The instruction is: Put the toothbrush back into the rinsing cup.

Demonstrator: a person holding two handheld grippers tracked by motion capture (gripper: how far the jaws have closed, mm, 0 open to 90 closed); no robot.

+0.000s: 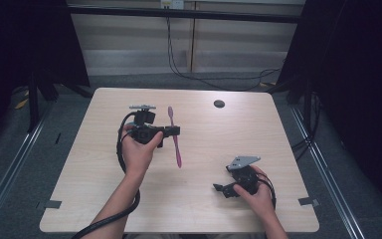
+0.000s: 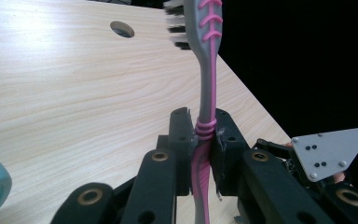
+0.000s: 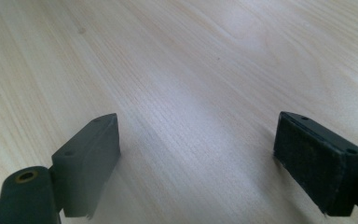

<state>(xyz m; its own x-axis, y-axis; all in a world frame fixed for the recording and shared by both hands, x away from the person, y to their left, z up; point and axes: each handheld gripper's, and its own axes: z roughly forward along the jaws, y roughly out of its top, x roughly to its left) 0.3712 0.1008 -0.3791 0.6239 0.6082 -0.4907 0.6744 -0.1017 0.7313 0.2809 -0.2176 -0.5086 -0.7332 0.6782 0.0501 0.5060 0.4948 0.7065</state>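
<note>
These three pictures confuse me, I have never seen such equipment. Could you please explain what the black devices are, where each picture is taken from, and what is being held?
A person sits at a wooden table and holds a hand-operated black tool in each hand; each tool ends in two jaws. The high view looks down from above. The other two pictures come from small cameras riding on the tools, looking along their jaws.

The left gripper is shut on a pink and grey toothbrush, clamped at its handle with the bristle head pointing away. In the high view the toothbrush is seen across that tool. The right gripper is open, with bare tabletop between its jaws. The table also has a small round hole.
</note>
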